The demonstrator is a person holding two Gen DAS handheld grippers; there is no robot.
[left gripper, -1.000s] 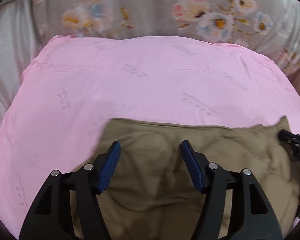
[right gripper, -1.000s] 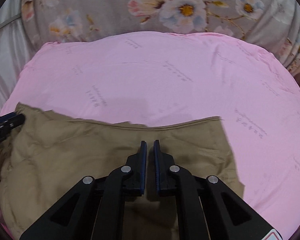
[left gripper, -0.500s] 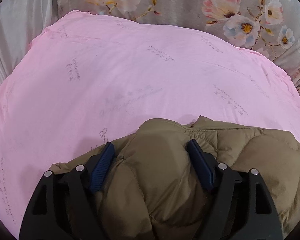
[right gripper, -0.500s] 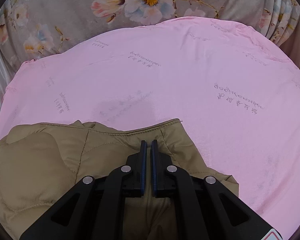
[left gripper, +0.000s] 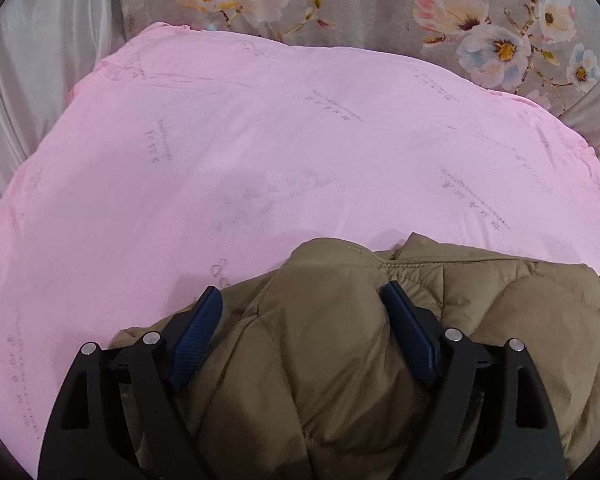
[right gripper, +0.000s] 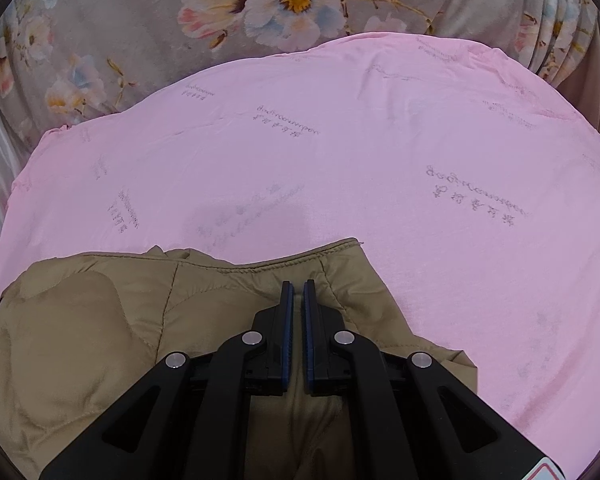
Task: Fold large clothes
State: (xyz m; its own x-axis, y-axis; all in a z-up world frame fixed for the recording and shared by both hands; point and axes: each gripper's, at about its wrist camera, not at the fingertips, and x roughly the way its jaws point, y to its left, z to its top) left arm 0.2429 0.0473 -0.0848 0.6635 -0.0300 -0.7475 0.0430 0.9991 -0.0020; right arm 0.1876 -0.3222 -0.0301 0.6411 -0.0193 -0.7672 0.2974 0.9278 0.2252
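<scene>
A tan quilted jacket (left gripper: 480, 320) lies bunched at the near edge of a pink sheet (left gripper: 260, 152). My left gripper (left gripper: 302, 296) is open, its blue pads (left gripper: 200, 324) wide apart with a puffy fold of the jacket bulging between them. In the right wrist view the jacket (right gripper: 100, 320) has its stitched hem towards the far side. My right gripper (right gripper: 298, 286) is shut on the jacket, with a thin layer of tan fabric between the pads just behind the hem.
The pink sheet (right gripper: 380, 152) covers a wide padded surface stretching away from me. A grey floral curtain (left gripper: 380, 8) hangs behind it, also in the right wrist view (right gripper: 180, 20). Pale plain fabric (left gripper: 32, 60) hangs at the far left.
The jacket was spread flat a second ago; now it is bunched into a puffy heap between the grippers. Both grippers have come closer together. The left stays open, the right stays shut.
</scene>
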